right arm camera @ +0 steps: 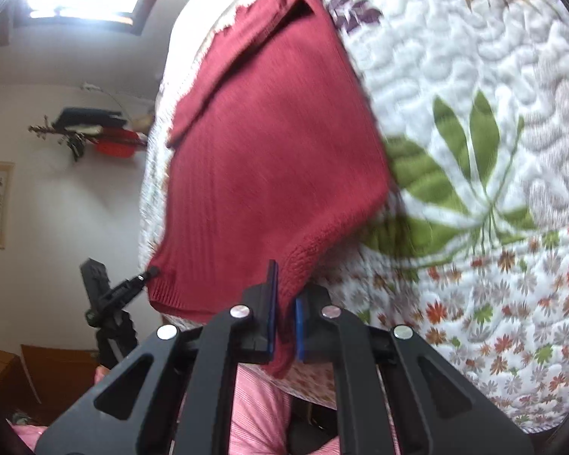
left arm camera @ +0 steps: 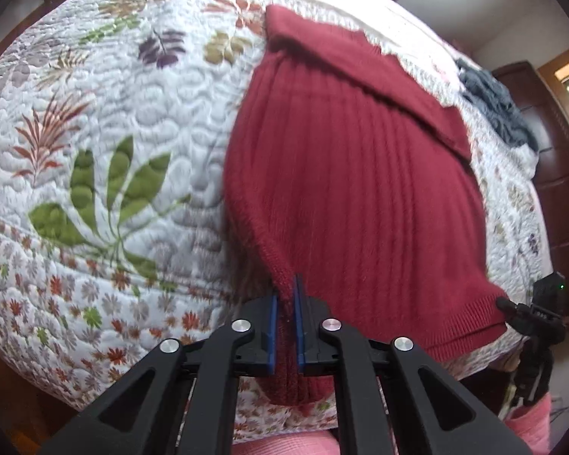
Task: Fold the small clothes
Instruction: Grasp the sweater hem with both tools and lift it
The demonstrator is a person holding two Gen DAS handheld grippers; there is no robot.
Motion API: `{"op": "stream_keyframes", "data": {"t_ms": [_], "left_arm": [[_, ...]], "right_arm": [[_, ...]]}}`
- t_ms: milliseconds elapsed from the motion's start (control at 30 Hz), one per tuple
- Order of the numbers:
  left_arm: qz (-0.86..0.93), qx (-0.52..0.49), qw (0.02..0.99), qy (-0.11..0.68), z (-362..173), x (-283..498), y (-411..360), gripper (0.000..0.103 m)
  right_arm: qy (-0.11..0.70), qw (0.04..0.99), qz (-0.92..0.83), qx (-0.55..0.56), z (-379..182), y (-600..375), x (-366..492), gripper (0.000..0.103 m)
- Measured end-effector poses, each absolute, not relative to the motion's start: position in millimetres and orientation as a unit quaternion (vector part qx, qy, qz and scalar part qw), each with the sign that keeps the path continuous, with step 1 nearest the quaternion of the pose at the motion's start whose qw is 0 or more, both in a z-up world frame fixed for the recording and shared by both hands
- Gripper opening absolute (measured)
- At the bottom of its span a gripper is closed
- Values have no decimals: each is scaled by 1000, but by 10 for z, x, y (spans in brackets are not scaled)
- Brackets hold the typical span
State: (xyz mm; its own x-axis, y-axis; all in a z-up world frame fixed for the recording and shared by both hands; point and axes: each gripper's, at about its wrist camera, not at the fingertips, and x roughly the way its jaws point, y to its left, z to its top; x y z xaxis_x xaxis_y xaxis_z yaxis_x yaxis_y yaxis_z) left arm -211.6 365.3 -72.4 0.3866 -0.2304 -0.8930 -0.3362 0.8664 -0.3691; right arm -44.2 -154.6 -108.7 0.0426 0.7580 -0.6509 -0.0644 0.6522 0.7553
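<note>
Red ribbed knit, the sweater (left arm camera: 360, 174) lies on the floral quilt (left arm camera: 106, 121) of the bed, its far part already doubled over in a flap. We hold its near hem at both corners: the left gripper (left arm camera: 285, 326) is clamped on one corner, the right gripper (right arm camera: 283, 322) on the other. We judge the fold as partly done; the hem is not yet carried to the far edge. A grey garment (left arm camera: 493, 110) lies far right, seemingly unfolded.

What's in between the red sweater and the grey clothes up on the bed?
Only bare flowery quilt. In the left wrist view, the red sweater and the grey clothes lie apart, with just quilt showing between them.
</note>
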Motion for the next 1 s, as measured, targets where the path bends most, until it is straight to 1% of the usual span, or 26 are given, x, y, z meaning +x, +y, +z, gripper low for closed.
{"op": "stream_keyframes", "data": {"t_ms": [200,367,733,867,933,1000], "left_arm": [[33,-273,803,529,-557,-1942,3819,7],[41,-303,803,512,-573,-1645,4036,7],[59,-285,806,515,-808,-828,4241,7],[59,-308,793,522,-977,-639,4346,7],[57,-318,787,526,-1050,-584,4392,11],[51,-331,780,528,-1081,-568,4431,11]], "right_arm": [[609,669,306,296,-973,-1560,-113,6],[609,667,297,309,-994,-1453,208,6],[633,652,272,316,-1214,-1370,1038,6],[648,644,260,314,-1364,-1367,1196,6],[653,638,256,316,-1407,-1364,1234,9],[657,634,254,319,-1424,-1385,1253,9]]}}
